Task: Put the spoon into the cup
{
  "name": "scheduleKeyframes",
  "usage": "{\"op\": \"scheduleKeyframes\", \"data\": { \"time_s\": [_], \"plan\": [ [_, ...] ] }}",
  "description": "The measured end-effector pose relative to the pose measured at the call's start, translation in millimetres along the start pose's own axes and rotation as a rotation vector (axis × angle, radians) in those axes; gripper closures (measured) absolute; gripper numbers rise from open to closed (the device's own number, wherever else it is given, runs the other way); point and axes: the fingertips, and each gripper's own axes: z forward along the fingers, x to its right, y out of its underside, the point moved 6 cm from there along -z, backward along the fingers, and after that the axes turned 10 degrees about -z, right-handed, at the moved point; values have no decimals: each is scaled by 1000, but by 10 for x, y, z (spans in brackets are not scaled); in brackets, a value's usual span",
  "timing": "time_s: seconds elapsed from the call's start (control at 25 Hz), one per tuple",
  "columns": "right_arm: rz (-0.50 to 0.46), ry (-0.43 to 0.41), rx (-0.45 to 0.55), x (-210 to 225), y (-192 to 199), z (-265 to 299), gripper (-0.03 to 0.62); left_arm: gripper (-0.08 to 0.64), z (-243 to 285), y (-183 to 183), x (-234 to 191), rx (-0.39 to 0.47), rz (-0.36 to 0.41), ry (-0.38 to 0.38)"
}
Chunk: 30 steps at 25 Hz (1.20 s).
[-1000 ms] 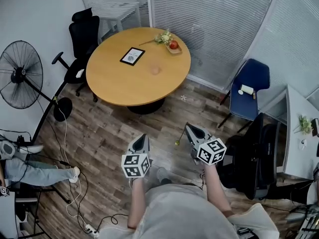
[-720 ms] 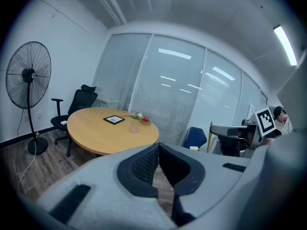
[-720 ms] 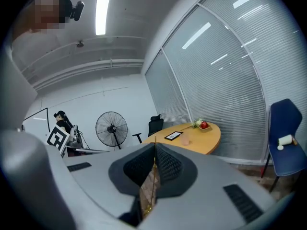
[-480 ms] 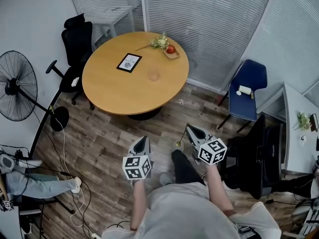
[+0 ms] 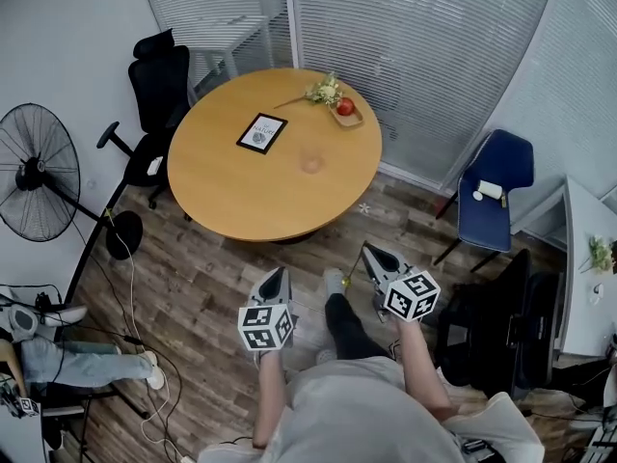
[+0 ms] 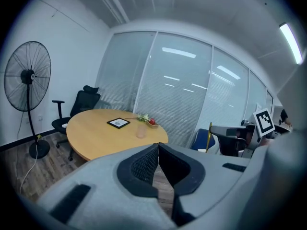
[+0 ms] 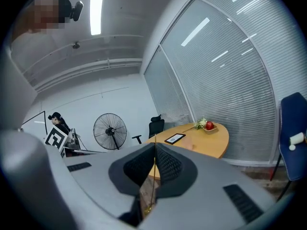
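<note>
A thin gold spoon (image 5: 349, 269) is pinched in my right gripper (image 5: 366, 250), its bowl end hanging down over the wooden floor. In the right gripper view the jaws are shut on the spoon's handle (image 7: 153, 176). My left gripper (image 5: 278, 271) hovers beside it, shut with nothing in it; in its own view the left gripper (image 6: 158, 145) shows its pads together. The translucent cup (image 5: 311, 162) stands upright near the middle of the round wooden table (image 5: 231, 186), well ahead of both grippers. Both gripper views show the cup (image 6: 140, 130) (image 7: 188, 143) far off.
On the table lie a black-framed tablet (image 5: 261, 133), a small tray with a red apple (image 5: 345, 109) and flowers (image 5: 323, 92). A black office chair (image 5: 159, 80) and a standing fan (image 5: 39, 172) are left, a blue chair (image 5: 492, 196) right. Cables and a seated person's legs (image 5: 58, 365) are at lower left.
The person has stepped forward, a leg now showing between the grippers. The table sits slightly nearer and shifted right in view. Both grippers hold the same pose, spoon still gripped.
</note>
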Motion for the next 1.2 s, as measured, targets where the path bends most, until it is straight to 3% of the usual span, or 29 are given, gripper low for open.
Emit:
{"op": "scheduleKeyframes", "data": {
  "time_s": [0.56, 1.2],
  "plan": [
    [2, -22, 11, 712, -461, 1216, 591, 551, 1047, -781, -344, -13, 21, -4],
    [-9, -102, -9, 1539, -955, 2611, 591, 551, 2327, -1591, -674, -16, 1, -37]
  ]
}}
